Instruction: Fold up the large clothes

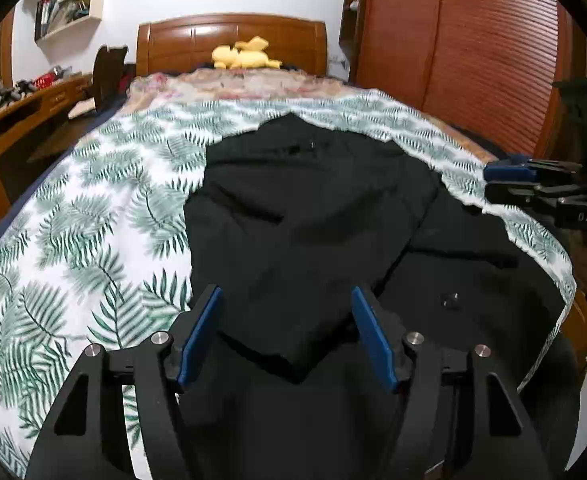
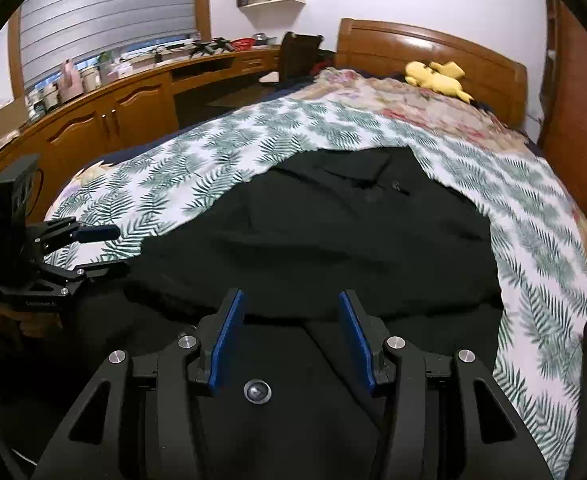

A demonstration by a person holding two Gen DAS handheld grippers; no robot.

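- Garment: your black coat [image 1: 313,220] lies spread on the leaf-print bedsheet [image 1: 93,220], partly folded over itself.
- Your left gripper [image 1: 287,336] hovers above it, jaws spread, holding nothing.
- Your right gripper [image 2: 293,340]: jaws likewise spread and empty.

Garment [image 1: 313,216] on bedspread [image 1: 93,216], plush toy [image 1: 245,54] behind, against headboard [image 1: 229,38]

The black garment's [image 1: 313,220] near edge is hidden behind the gripper bodies; shelf contents [image 1: 69,8] are too small to tell.
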